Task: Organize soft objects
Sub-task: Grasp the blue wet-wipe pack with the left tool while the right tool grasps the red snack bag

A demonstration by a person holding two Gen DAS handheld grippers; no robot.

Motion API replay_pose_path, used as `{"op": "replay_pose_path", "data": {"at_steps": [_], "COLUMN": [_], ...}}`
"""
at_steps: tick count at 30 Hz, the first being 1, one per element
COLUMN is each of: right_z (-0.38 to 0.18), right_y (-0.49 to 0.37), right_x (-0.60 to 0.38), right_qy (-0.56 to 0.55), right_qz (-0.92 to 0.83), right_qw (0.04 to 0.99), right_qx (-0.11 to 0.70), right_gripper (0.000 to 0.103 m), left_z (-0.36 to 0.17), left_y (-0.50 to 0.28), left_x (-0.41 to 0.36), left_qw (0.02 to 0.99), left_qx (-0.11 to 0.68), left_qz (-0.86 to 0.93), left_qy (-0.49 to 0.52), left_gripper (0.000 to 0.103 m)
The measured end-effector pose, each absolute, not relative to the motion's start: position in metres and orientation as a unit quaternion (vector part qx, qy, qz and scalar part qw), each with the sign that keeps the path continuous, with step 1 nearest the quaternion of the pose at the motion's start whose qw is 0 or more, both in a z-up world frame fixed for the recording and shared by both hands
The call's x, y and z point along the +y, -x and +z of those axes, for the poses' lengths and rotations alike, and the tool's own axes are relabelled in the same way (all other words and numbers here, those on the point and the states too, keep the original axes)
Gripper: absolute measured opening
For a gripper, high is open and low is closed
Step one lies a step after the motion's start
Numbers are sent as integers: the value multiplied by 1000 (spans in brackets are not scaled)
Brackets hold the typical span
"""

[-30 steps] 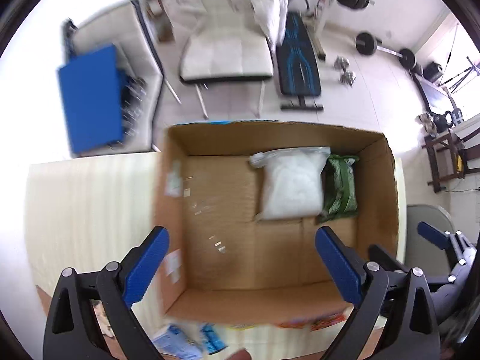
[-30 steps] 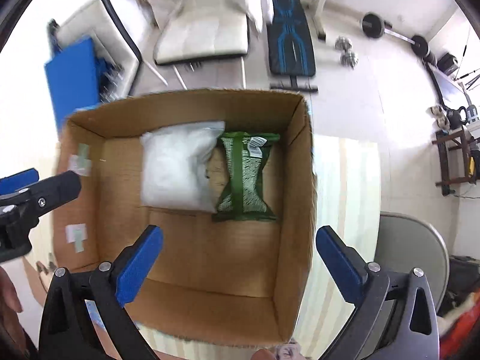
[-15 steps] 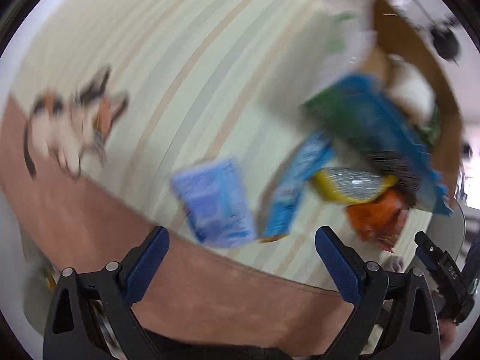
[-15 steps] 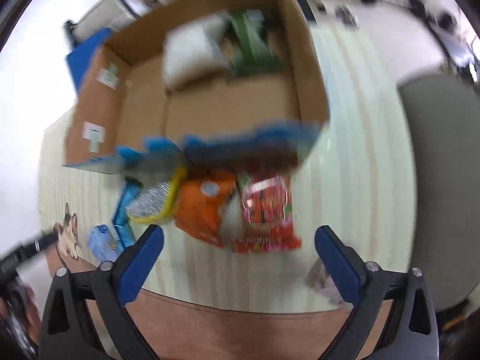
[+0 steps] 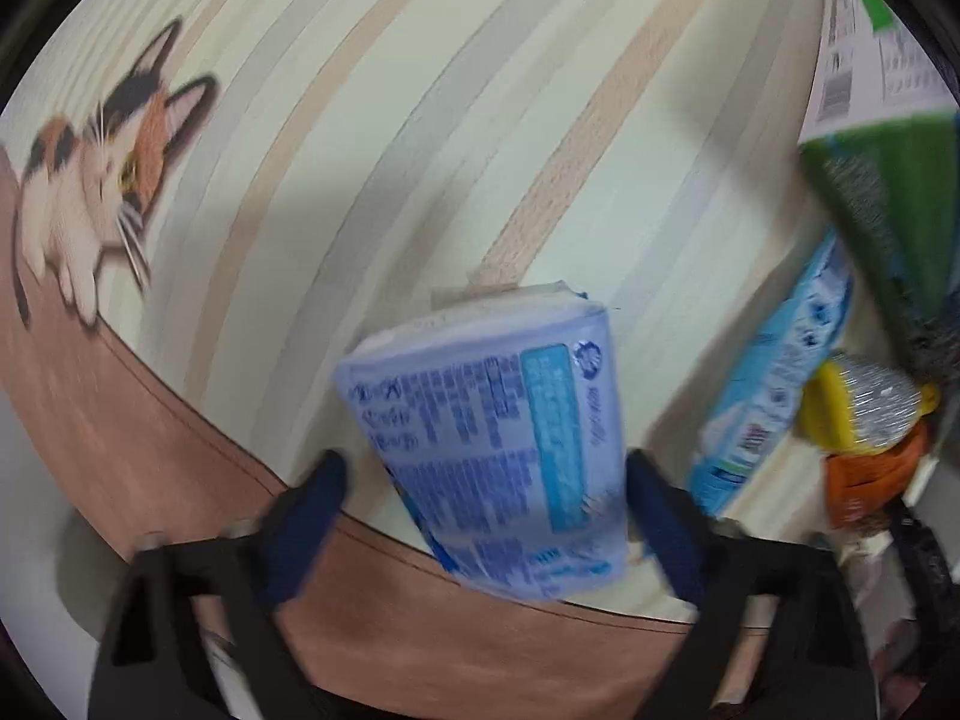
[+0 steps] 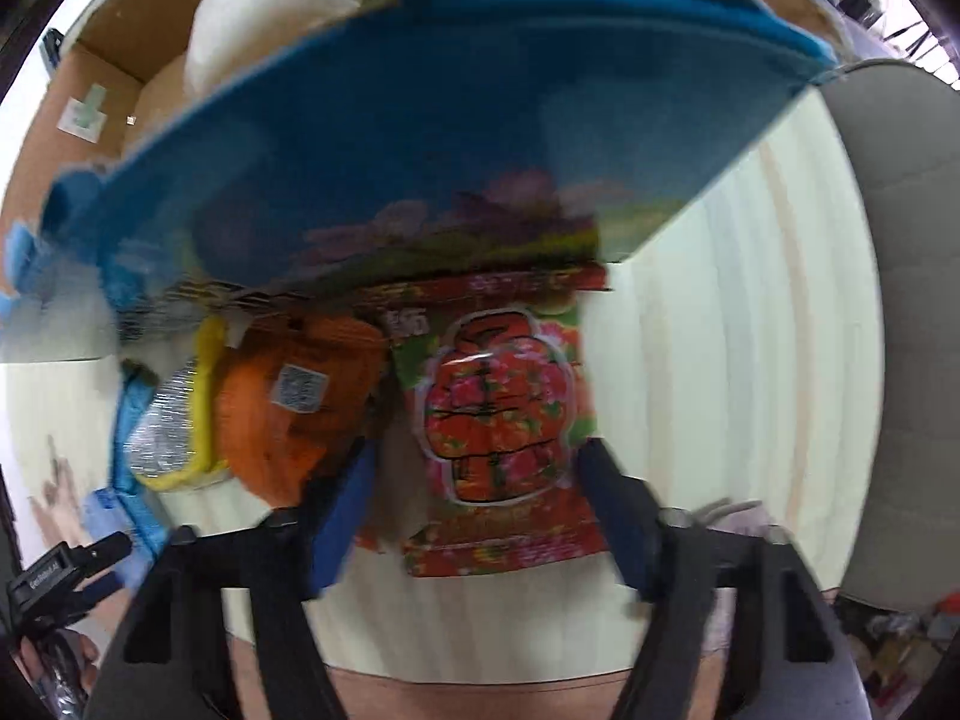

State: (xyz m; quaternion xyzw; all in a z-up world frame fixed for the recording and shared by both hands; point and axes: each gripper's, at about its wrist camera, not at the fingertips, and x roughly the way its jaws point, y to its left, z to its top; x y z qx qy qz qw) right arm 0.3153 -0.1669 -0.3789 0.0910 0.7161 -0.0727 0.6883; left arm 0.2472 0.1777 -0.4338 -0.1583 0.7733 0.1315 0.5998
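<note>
The left hand-held gripper [image 5: 480, 498] points down at the striped surface [image 5: 420, 120], its jaws closing around a pale blue tissue pack [image 5: 498, 450] that sits low in the middle of the left wrist view; the right blue pad looks to touch the pack's edge while the left pad stands just clear of it, though blur makes this hard to judge. A printed calico cat [image 5: 96, 180] lies at the upper left of that frame, and a light blue packet [image 5: 774, 384] lies at the right edge. In the right wrist view the right hand-held gripper [image 6: 474, 516] also closes, straddling a red flowered packet [image 6: 498, 420] at lower centre; whether the pads press it yet I cannot tell. Just left of that packet lie an orange pouch [image 6: 294, 396] and a yellow-rimmed silver scrubber [image 6: 168, 432]. A blue box flap [image 6: 420, 120] overhangs them across the upper half, with the cardboard box [image 6: 108, 54] behind at the upper left holding a white bag [image 6: 252, 18].
</note>
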Motion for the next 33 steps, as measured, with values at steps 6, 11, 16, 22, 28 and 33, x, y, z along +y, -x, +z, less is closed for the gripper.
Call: {"op": "replay_pose_path", "data": {"at_steps": [6, 11, 16, 22, 28, 33], "right_z": [-381, -397, -398, -394, -398, -409], "right_y": [-289, -298, -277, -200, -143, -127], "right_x": [-167, -180, -171, -149, -139, -150], "right_qy": [-80, -117, -97, -74, -68, -123], "right_qz": [-37, -61, -51, -13, -11, -48], "right_qw": [672, 660, 658, 634, 619, 612], "right_qx": [736, 739, 745, 769, 782, 779], "right_gripper": [52, 63, 50, 49, 50, 53], "left_z": [-433, -427, -420, -409, -417, -424], "left_y": [-241, -237, -212, -154, -122, -119], "left_x": [174, 171, 153, 118, 84, 70], "left_qw": [614, 620, 623, 630, 631, 631], "left_qx": [768, 767, 772, 773, 775, 776], "left_qz": [118, 110, 92, 47, 27, 24], "left_qy": [139, 121, 88, 55, 11, -5], "left_gripper": [62, 53, 52, 52, 52, 51]}}
